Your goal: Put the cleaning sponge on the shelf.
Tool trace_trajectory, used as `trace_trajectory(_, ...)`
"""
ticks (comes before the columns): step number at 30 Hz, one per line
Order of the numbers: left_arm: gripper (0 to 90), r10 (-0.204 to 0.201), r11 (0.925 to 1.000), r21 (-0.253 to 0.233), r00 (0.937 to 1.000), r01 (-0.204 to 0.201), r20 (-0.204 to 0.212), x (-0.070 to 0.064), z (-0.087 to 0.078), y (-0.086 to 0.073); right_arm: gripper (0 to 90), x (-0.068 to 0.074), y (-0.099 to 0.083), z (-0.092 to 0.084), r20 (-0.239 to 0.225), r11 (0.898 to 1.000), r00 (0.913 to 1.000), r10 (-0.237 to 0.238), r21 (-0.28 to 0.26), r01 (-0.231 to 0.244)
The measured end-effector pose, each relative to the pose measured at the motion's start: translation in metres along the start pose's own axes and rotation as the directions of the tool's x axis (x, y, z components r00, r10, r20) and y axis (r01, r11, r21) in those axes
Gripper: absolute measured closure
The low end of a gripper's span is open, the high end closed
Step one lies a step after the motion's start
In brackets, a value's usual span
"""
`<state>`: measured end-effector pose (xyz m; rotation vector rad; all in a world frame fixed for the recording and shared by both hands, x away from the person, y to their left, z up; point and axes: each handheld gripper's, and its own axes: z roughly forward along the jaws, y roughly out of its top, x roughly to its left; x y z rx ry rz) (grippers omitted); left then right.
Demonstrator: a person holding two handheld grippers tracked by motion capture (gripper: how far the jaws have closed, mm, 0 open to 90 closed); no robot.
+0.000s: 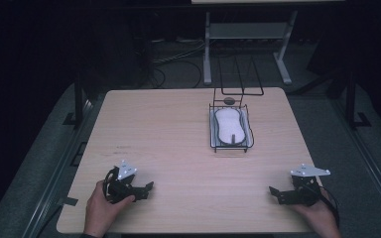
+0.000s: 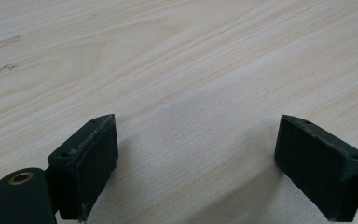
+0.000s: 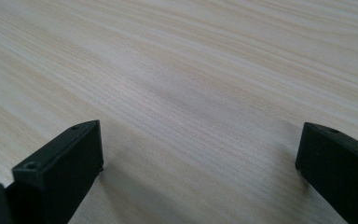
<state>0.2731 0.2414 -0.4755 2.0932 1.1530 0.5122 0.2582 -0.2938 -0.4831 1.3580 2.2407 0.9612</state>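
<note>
Nothing has been picked up so far, as far as I can judge from where I stand. The left gripper (image 1: pixel 146 190) rests low on the desk (image 1: pixel 168 148) near its near left corner, held in the person's left hand (image 1: pixel 101 210), and its jaws stand wide apart with only bare wood grain between them. The right gripper (image 1: pixel 274 193) sits near the near right corner, in the right hand (image 1: pixel 320 215), its jaws equally wide and holding nothing. Both point inward, toward the middle of the near edge.

The thing nearest to them is the wire basket (image 1: pixel 212 134), which stands well apart from both grippers, toward the far edge and a little right of the desk's middle. Its handle (image 1: pixel 240 74) stands up at the far end. Inside it lies a white oblong object (image 1: pixel 229 124); I cannot tell what it is. A small dark round thing (image 1: pixel 229 100) sits at the basket's far end, too small to make out.

So I would say the work is at its very start: the reach toward the basket, any grasp, and any moving of it or its contents all remain to be done
</note>
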Motion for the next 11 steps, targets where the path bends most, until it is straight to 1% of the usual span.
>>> trace_trajectory(1, 12.5, 0.0, 1.0, 0.0, 1.0, 0.0, 0.0, 0.0, 0.0, 0.0, 0.4, 0.0, 0.0, 0.0, 0.0, 1.0, 1.0, 0.0, 0.0, 0.0)
trace_trajectory(4, 12.5, 0.0, 1.0, 0.0, 1.0, 0.0, 0.0, 0.0, 0.0, 0.0, 0.4, 0.0019, 0.0003, 0.0011, 0.016, 1.0, 0.9997, -0.02, 0.007, 0.02)
trace_trajectory(11, 12.6, -0.001, 1.0, 0.0, 1.0, 0.001, 0.0, 0.0, 0.0, 0.0, 0.4, 0.0019, 0.0003, 0.0011, 0.015, 1.0, 0.9997, -0.019, 0.007, 0.019)
